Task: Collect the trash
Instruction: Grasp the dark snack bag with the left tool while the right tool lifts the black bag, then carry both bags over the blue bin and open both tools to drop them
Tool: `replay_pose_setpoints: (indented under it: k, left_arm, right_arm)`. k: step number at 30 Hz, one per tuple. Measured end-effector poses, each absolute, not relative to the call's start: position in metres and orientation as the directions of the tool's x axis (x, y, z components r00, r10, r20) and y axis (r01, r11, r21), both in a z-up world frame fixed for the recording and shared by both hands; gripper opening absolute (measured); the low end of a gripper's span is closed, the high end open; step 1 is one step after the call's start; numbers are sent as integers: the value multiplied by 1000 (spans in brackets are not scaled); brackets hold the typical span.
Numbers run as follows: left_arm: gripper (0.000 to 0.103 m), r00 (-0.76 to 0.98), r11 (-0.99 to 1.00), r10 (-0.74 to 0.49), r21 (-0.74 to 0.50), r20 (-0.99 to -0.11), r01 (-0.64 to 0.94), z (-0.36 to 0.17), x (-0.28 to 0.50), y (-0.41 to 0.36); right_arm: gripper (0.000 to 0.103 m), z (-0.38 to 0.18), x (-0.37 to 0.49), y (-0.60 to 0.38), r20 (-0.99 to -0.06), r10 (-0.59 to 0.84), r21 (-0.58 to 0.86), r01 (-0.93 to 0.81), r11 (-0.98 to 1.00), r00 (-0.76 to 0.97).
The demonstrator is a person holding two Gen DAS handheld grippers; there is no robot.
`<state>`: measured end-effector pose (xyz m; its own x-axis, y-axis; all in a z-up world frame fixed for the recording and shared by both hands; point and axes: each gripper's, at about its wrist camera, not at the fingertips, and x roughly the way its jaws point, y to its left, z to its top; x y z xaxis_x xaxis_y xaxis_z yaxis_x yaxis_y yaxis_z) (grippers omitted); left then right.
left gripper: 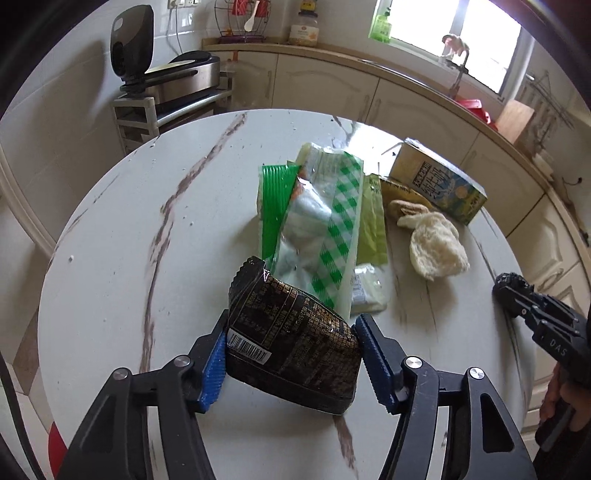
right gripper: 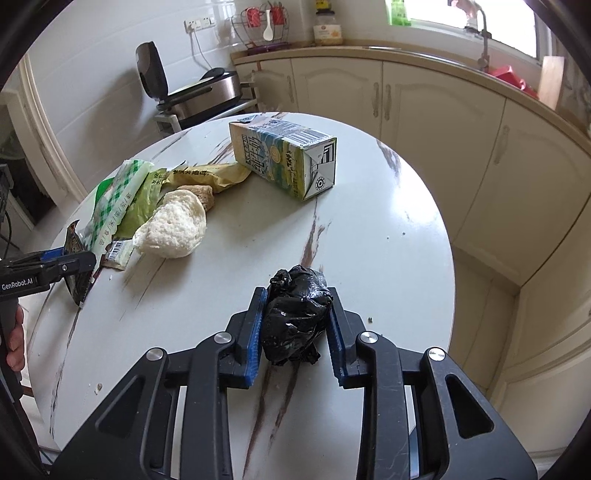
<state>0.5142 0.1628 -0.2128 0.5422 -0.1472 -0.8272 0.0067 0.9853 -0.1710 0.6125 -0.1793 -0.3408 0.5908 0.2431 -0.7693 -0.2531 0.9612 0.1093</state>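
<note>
Overhead, two wrist views look down on a round white marble-patterned table [left gripper: 110,277] in a kitchen. The left claw [left gripper: 290,347] has its blue pads against both sides of a black snack wrapper [left gripper: 291,332] with gold print and a barcode, which stands tilted on the table. The right claw [right gripper: 295,321] is narrowly closed on a crumpled black plastic bag [right gripper: 295,314], which rests on the table between its pads.

Past the wrapper lies a heap of trash: a clear bag with a green checked strip [left gripper: 325,225], with something white inside, overlapping a green-striped wrapper [left gripper: 271,199]; an olive-green packet [left gripper: 373,221]; a yellow wrapper [right gripper: 214,175]; a puffy white rice cracker [right gripper: 171,229] touching a small brown piece [right gripper: 205,195]; and a small white packet with a barcode [right gripper: 118,253].

A milk carton [right gripper: 284,158], yellow and blue, lies on its side, just beside the yellow wrapper; I cannot tell whether it holds anything.

Around the table run cream cabinets [right gripper: 424,103] under a counter with a tap [right gripper: 484,33] and a bright window [left gripper: 469,40]. A jar [right gripper: 327,27] and a wire basket [right gripper: 262,29] stand on the counter. A steel appliance [left gripper: 184,74] sits on a small rack by the tiled wall.
</note>
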Motion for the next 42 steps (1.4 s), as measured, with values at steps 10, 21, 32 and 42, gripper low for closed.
replay_pose_setpoints:
  k: [10,21,32,42]
  left_arm:
    - [58,593,975,-223,-185,-774,126,-179,450,118]
    - [54,574,929,-349,-194,-740,315,-145,426,5]
    - [54,393,829,-434,-189,-810,526,-190,447,-178]
    - [61,199,796,-321,-149,-926,587,-297,500,-282]
  right_arm:
    - [28,-325,573,-189,-738,275,137,-262,955,617]
    - [28,-295,518,-263,-671,252,181,-175,968,697]
    - [28,-327,467,-407,-695,82,215,98,972,715]
    - [28,-419,466,-483,-810,32,231,268,935,586]
